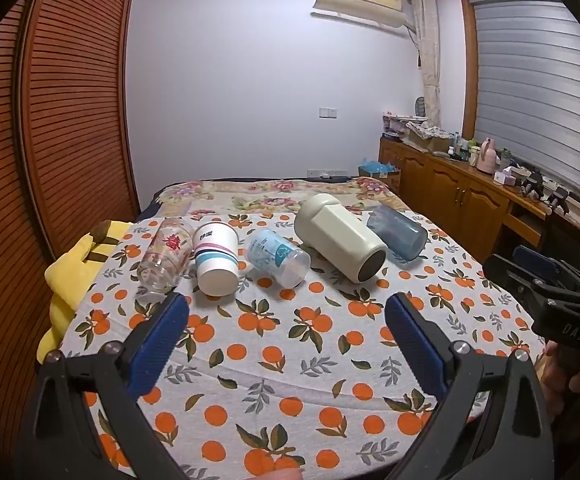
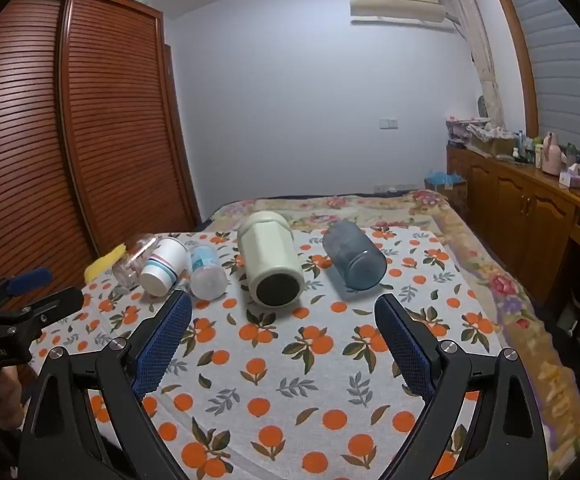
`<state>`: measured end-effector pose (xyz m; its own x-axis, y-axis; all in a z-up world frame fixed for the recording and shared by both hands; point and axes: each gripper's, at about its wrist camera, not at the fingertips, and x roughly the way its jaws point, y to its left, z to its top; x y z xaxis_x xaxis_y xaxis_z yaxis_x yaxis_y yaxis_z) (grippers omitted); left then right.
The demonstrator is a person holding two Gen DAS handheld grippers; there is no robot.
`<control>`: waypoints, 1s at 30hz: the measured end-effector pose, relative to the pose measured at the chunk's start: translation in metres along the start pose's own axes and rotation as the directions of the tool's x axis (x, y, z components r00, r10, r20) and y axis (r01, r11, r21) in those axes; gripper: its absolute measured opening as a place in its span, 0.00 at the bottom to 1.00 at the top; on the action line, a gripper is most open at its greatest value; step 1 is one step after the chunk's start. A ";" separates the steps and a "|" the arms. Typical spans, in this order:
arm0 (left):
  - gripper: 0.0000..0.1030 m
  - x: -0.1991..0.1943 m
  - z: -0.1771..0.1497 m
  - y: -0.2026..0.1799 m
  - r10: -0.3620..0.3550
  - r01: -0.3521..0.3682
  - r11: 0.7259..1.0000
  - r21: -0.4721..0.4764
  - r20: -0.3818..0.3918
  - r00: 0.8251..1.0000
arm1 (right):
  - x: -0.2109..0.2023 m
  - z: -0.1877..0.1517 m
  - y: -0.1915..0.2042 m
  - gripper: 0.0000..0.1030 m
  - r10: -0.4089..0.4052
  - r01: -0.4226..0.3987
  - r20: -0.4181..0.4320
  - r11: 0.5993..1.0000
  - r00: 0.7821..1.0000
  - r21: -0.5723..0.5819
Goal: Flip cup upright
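Several cups lie on their sides in a row on the orange-print cloth (image 1: 290,360): a clear glass with a red flower (image 1: 164,255), a white paper cup with stripes (image 1: 214,259), a pale blue plastic cup (image 1: 278,256), a large cream cup (image 1: 340,238) and a blue-grey tumbler (image 1: 398,233). In the right wrist view the cream cup (image 2: 269,258) and the tumbler (image 2: 354,256) lie straight ahead. My left gripper (image 1: 285,310) is open and empty, short of the row. My right gripper (image 2: 283,312) is open and empty just before the cream cup.
A yellow cloth (image 1: 69,272) lies at the cloth's left edge. A slatted wardrobe (image 1: 61,120) stands on the left. A wooden sideboard (image 1: 450,184) with bottles stands on the right. A floral bedspread (image 2: 490,276) surrounds the cloth.
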<state>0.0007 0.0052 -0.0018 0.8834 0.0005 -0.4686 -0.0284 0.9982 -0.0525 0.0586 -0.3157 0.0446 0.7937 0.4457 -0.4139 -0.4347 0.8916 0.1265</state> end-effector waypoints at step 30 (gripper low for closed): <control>0.96 -0.010 0.007 -0.006 -0.001 0.001 1.000 0.008 0.014 1.000 | -0.002 -0.003 0.003 0.92 -0.005 0.005 0.005 1.000 1.000 -0.006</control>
<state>-0.0049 -0.0002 0.0096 0.8900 0.0005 -0.4559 -0.0241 0.9986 -0.0460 0.0548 -0.3144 0.0434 0.7979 0.4416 -0.4103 -0.4333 0.8934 0.1188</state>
